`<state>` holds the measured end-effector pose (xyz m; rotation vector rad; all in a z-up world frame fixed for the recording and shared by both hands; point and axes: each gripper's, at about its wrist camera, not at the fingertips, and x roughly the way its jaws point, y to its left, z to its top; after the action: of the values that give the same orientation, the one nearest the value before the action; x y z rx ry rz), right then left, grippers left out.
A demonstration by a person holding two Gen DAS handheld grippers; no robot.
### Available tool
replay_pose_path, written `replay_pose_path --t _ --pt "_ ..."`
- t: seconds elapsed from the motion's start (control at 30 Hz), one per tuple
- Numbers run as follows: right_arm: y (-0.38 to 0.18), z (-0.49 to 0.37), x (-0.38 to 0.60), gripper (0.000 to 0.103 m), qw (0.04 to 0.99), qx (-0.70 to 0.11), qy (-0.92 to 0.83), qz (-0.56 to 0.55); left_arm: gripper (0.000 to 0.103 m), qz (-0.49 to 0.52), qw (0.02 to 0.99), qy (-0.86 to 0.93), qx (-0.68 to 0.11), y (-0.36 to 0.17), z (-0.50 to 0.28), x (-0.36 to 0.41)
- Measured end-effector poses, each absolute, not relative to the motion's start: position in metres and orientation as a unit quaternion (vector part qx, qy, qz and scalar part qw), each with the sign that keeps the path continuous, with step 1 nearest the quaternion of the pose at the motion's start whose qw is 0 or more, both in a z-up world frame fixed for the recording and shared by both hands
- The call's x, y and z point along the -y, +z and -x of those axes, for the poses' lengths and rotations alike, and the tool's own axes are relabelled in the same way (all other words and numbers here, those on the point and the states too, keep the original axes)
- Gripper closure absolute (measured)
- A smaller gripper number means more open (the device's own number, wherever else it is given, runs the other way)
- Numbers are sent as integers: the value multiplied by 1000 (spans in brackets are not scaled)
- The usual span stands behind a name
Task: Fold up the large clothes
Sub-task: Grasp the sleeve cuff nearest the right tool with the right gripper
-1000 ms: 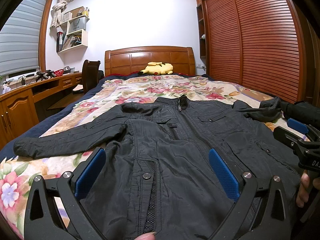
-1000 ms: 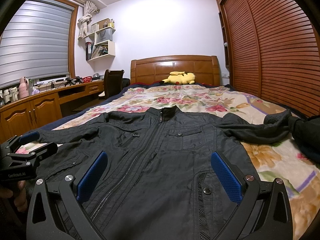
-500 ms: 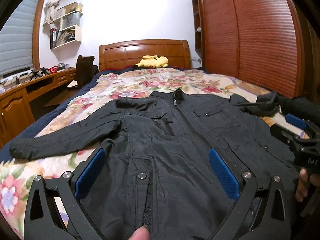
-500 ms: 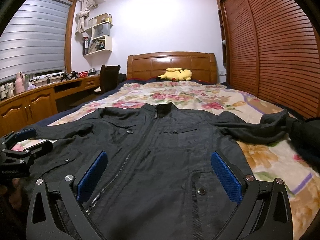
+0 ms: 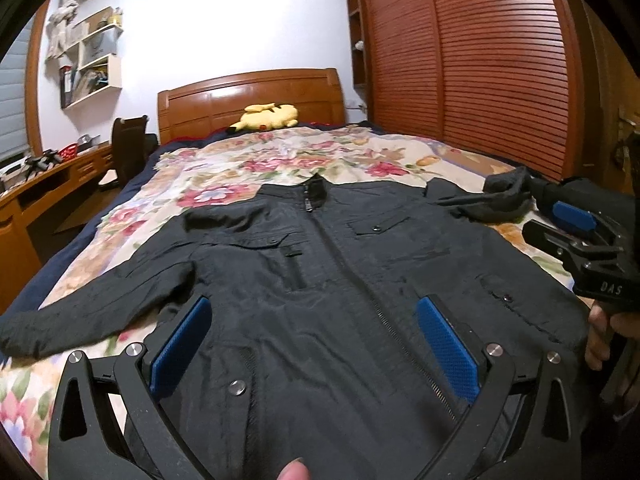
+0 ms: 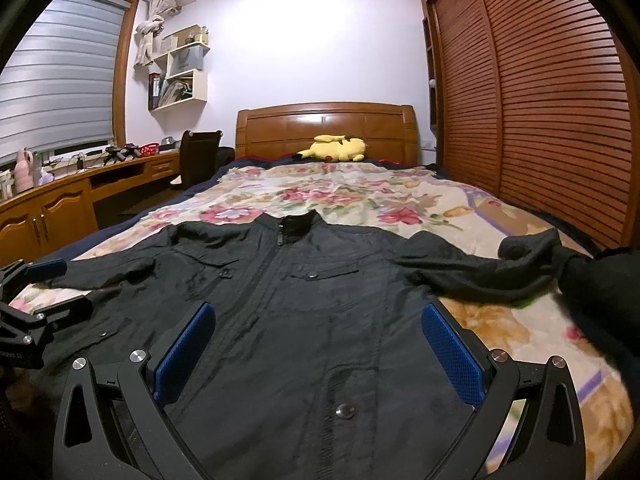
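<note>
A black zip jacket [image 5: 320, 280] lies face up and spread out on the floral bedspread [image 5: 280, 156], collar toward the headboard. Its left sleeve [image 5: 92, 308] stretches out flat; its right sleeve [image 6: 480, 276] ends crumpled near the bed's right edge. My left gripper [image 5: 312, 340] is open and empty above the jacket's lower front. My right gripper [image 6: 320, 344] is open and empty above the lower right front; it also shows in the left wrist view [image 5: 576, 236]. The left gripper shows at the left edge of the right wrist view [image 6: 32, 296].
A yellow plush toy [image 6: 336, 148] lies by the wooden headboard [image 6: 324, 128]. A slatted wooden wardrobe [image 6: 540, 100] runs along the right. A desk [image 6: 80, 196] and chair [image 6: 196, 156] stand left of the bed. Another dark garment [image 6: 600, 292] lies at the bed's right edge.
Both grippers have risen and tilted, so the jacket sits lower and further off in both views. Both stay open. The jacket has not moved.
</note>
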<state>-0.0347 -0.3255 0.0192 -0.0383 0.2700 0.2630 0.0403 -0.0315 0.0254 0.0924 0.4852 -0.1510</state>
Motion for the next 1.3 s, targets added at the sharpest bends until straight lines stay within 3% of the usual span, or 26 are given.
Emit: replay_pose_path --t 0.37,0.73,1.07,1.3 --pt "27 22 329 0 981 -152 96 70 0 -39 955 -124 -268 24 -78 58" --pt "47 -22 361 2 966 -222 42 130 0 -28 947 -151 -283 15 -93 75" --pt "54 -100 398 14 950 -305 -27 59 0 -50 942 -172 -286 10 -98 100" --pt "58 -123 402 16 942 -332 -46 0 0 -69 935 -178 -299 0 -101 114"
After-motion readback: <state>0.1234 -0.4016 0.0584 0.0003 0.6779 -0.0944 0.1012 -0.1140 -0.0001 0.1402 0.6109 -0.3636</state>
